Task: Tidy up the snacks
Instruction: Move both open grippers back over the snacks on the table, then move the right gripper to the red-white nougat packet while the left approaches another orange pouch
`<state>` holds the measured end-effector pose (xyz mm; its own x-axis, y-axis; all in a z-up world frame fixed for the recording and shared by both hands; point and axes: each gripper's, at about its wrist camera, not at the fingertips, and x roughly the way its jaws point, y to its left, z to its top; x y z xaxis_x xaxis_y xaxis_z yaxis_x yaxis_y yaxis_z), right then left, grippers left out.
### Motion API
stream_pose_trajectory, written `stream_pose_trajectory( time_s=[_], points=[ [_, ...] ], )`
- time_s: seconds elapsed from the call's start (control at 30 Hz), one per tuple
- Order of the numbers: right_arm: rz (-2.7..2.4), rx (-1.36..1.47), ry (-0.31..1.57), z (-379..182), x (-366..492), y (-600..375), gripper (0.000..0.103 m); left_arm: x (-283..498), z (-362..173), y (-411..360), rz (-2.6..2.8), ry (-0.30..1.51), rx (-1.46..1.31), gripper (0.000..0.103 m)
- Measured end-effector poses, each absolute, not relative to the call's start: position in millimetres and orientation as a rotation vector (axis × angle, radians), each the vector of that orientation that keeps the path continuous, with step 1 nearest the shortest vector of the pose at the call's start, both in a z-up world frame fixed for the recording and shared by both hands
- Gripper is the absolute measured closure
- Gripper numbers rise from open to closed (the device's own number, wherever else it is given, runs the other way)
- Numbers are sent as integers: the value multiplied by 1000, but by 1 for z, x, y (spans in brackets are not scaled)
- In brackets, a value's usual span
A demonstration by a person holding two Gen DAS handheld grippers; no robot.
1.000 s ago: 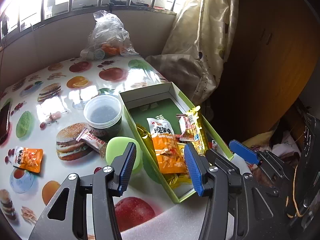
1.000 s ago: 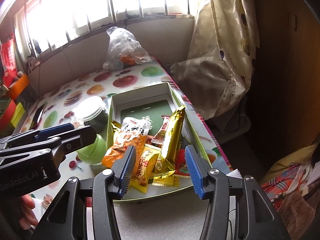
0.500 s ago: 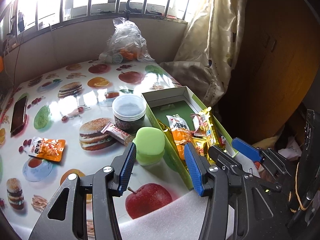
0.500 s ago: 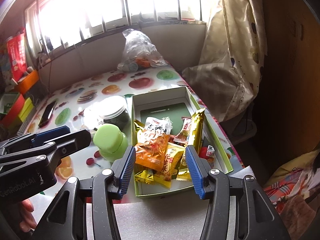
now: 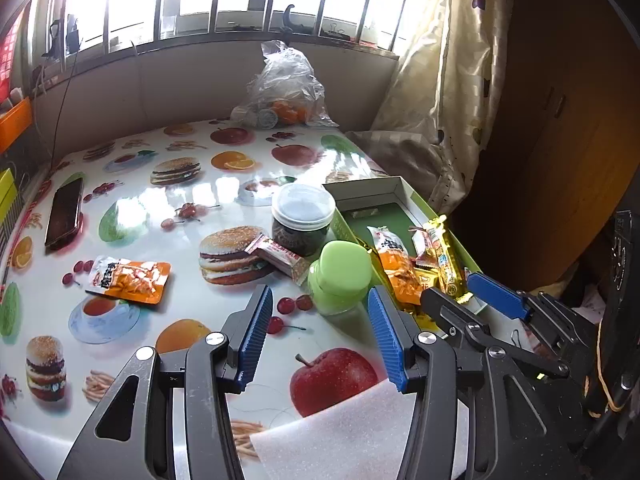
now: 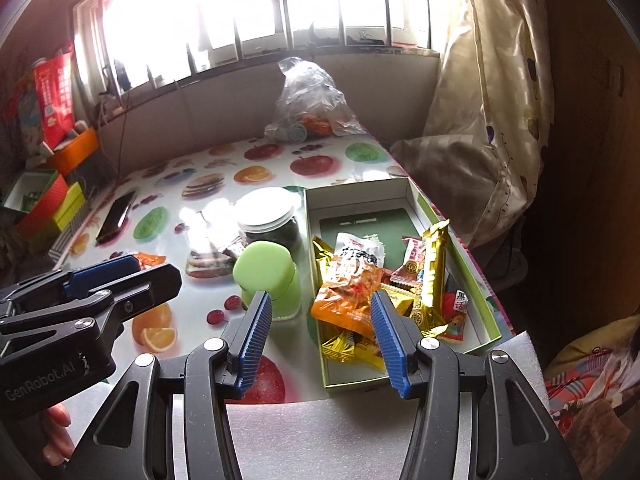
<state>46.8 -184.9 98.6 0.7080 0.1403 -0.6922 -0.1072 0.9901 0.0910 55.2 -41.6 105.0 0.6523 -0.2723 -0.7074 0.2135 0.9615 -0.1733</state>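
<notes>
A black smartphone (image 5: 64,213) lies flat on the fruit-patterned counter (image 5: 168,204); a knotted clear plastic bag (image 5: 285,86) sits beside a cream curtain (image 5: 436,92).

strong daylight through the barred window (image 6: 256,12), blown out to pure white in the right wrist view. hot glare patches across the glossy tablecloth (image 5: 168,200) (worst by the clear jar lid (image 6: 266,210)). right side near the wooden wardrobe (image 5: 560,140) sunk in deep shadow. heavy fisheye bend, black vignette in every corner. slightly soft toward the edges, sharp enough mid-frame.
</notes>
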Motion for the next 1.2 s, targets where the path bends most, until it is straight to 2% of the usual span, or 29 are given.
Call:
stream_pose_trajectory(
  time_s=[0.8, 1.2],
  points=[
    [254, -36, 799, 85, 62, -125, 52, 50, 74, 39, -140, 837, -148, 52],
    [313, -183, 853, 65, 107, -64, 52, 65, 46, 94, -44, 892, -222, 52]
  ],
)
